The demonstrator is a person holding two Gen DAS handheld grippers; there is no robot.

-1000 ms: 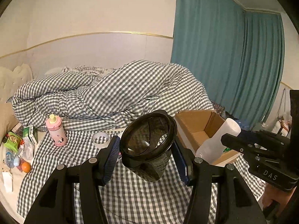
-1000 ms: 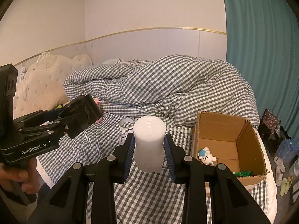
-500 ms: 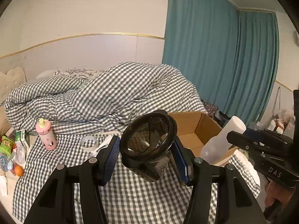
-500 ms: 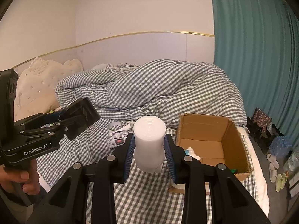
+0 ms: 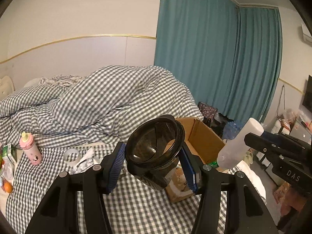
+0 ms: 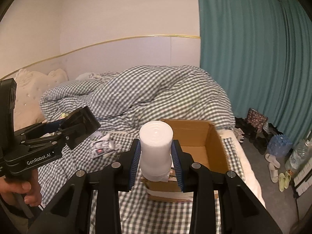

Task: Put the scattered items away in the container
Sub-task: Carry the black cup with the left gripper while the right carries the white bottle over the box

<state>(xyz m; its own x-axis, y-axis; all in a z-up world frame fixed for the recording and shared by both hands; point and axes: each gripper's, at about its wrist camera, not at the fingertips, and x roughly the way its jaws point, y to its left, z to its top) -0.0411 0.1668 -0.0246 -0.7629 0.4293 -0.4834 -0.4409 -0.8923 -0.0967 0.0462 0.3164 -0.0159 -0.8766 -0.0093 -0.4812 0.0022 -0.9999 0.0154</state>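
- Both tools have swung across the bed toward the cardboard box [image 6: 212, 140] since the earlier frames; in the left wrist view the pink bottle [image 5: 31, 150] and the tape roll [image 5: 71, 155] now sit further to the left, and the box fills more of the right wrist view.
- Left tool [image 5: 154, 163]: its blue pads are closed on a dark translucent cup [image 5: 154, 152], tilted with its open mouth facing the camera. The cup hangs above the checked sheet [image 5: 136, 204], just in front of the box's near left corner.
- Right tool [image 6: 156, 159]: its pads clamp a white bottle [image 6: 156, 148] by its lower sides, flat end toward the camera. The bottle is held over the near edge of the box.
- The box stands open on the bed [image 6: 156, 89] at its right side, next to the teal curtain [image 6: 253, 58]; its bare cardboard floor shows in the right wrist view.
- On the sheet, crumpled white paper [image 5: 85, 159] lies just beside the tape roll; an orange fruit [image 5: 8, 186] and a green carton [image 5: 9, 153] sit at the far left.
- A hand [image 6: 19, 191] grips the left tool's handle at the right wrist view's left edge.
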